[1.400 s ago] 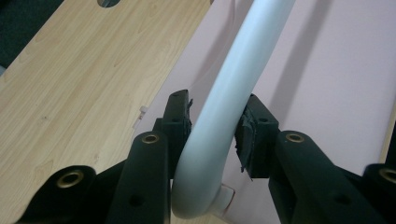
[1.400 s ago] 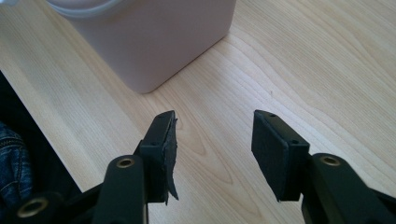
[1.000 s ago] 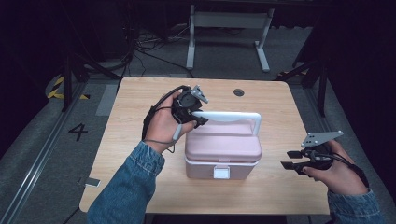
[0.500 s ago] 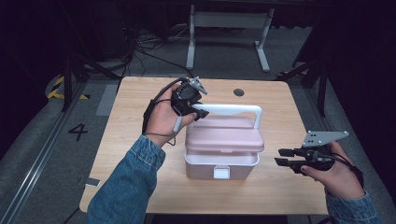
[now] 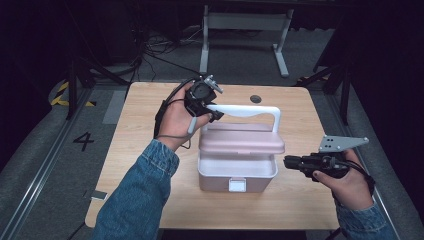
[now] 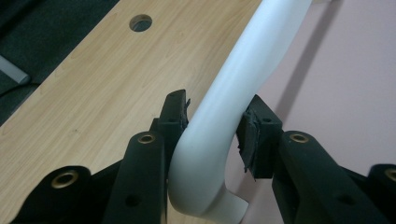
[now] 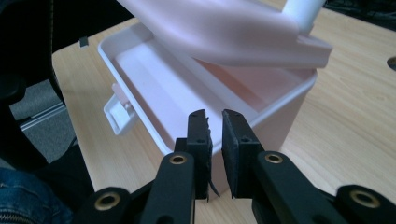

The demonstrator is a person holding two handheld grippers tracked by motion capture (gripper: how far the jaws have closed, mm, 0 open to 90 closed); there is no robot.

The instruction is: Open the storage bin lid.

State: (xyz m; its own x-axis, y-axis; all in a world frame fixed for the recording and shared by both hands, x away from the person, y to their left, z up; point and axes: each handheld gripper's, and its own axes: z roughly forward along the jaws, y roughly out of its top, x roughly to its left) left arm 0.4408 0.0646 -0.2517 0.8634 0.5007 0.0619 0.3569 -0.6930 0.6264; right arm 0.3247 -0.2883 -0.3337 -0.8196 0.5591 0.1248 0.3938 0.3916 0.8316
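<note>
High view: the left tongs (image 5: pixel 214 113) are clamping the smooth white handle (image 5: pixel 250 110) of the pale pink plastic box (image 5: pixel 237 172), which is sitting mid-bench on the light wood-grain bench (image 5: pixel 145 130). The lid (image 5: pixel 242 139) is hanging tilted above the rectangular base, a gap showing along its front, a small white latch (image 5: pixel 237 185) on the front wall. The right tongs (image 5: pixel 290 162) are hovering level just beside the box's right side, touching nothing.

Left gripper view: the matte black pads (image 6: pixel 176 115) are pressing on both sides of the glossy rounded handle (image 6: pixel 219 121) at its curved corner, pink lid (image 6: pixel 345 70) beyond.

Right gripper view: the right tongs (image 7: pixel 215 122) have just been closing and are standing nearly together, nothing between them. Ahead, the box (image 7: pixel 261 107) is gaping open, its smooth hollow interior showing under the raised lid (image 7: pixel 224 32).
</note>
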